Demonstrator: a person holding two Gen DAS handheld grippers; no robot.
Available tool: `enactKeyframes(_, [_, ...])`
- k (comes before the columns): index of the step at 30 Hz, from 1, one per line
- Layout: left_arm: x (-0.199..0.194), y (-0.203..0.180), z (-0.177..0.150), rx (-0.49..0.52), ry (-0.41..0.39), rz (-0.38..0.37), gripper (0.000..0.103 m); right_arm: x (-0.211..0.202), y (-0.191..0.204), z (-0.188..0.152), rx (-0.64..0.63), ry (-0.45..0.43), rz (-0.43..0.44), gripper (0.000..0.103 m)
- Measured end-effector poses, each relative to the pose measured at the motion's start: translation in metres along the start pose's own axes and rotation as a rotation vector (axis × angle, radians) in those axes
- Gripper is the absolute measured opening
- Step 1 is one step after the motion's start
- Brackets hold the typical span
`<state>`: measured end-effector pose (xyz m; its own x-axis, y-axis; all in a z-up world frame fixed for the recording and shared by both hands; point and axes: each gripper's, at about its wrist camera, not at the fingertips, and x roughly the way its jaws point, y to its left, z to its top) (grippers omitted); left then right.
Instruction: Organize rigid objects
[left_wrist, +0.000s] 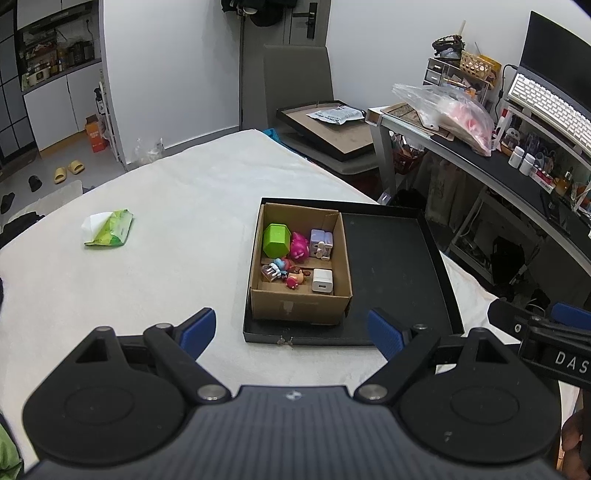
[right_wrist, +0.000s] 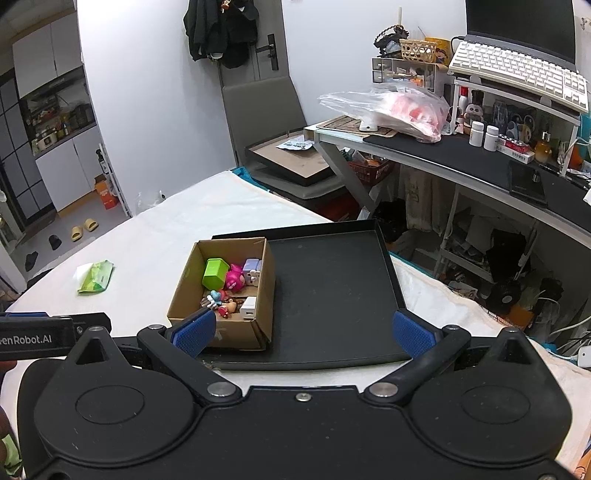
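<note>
Both claws gape, nothing held: left claw (left_wrist: 291, 332) and right claw (right_wrist: 303, 332) hover just short of the black tray (left_wrist: 391, 266). Straight ahead of the left one, nearer, the cardboard box (left_wrist: 299, 308) fills the tray's left half, toys inside.

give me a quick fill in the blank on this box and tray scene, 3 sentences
1. The cardboard box stands in the ____ half of the black tray.
2. The hexagonal block in the box is ____ in colour.
3. Both the left gripper and the right gripper are ____.

Missing words: left; green; open
</note>
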<state>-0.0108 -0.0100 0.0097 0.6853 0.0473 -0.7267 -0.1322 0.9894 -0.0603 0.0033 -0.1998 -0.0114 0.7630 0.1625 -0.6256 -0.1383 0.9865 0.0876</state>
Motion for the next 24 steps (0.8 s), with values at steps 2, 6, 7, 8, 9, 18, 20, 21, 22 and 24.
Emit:
enactKeyframes(2, [0.000,-0.001,0.000,0.003,0.002,-0.003,0.088,0.000,0.000,0.000,0.000,0.000,0.000,0.103])
enactKeyframes(6, [-0.002,-0.006,0.001,0.014,-0.003,-0.009,0.088,0.000,0.000,0.000,0.000,-0.001,0.002,0.103])
enactKeyframes(7, [-0.002,-0.006,0.001,0.016,-0.003,-0.013,0.088,0.000,0.000,0.000,0.001,-0.001,-0.001,0.103])
enactKeyframes(8, [-0.002,-0.008,0.001,0.019,-0.004,-0.015,0.088,0.000,0.000,0.000,0.001,-0.001,-0.004,0.103])
enactKeyframes(9, [-0.003,-0.009,0.000,0.025,-0.003,-0.014,0.088,0.000,0.000,0.000,0.002,0.000,-0.006,0.103])
enactKeyframes(18, [-0.003,-0.014,-0.002,0.043,-0.003,-0.012,0.088,0.000,0.001,-0.001,-0.009,0.003,-0.011,0.103])
enactKeyframes(20, [-0.001,-0.012,-0.002,0.040,0.000,-0.008,0.088,0.001,0.000,-0.001,-0.011,0.005,-0.012,0.103])
enactKeyframes(21, [0.000,-0.011,-0.002,0.037,0.002,-0.008,0.088,0.002,0.000,-0.001,-0.010,0.006,-0.011,0.103])
enactKeyframes(22, [0.000,-0.011,-0.002,0.035,0.005,-0.008,0.088,0.002,0.000,-0.001,-0.010,0.008,-0.011,0.103])
enactKeyframes(24, [0.001,-0.010,-0.003,0.032,0.008,-0.004,0.088,0.002,0.001,-0.002,-0.013,0.010,-0.011,0.103])
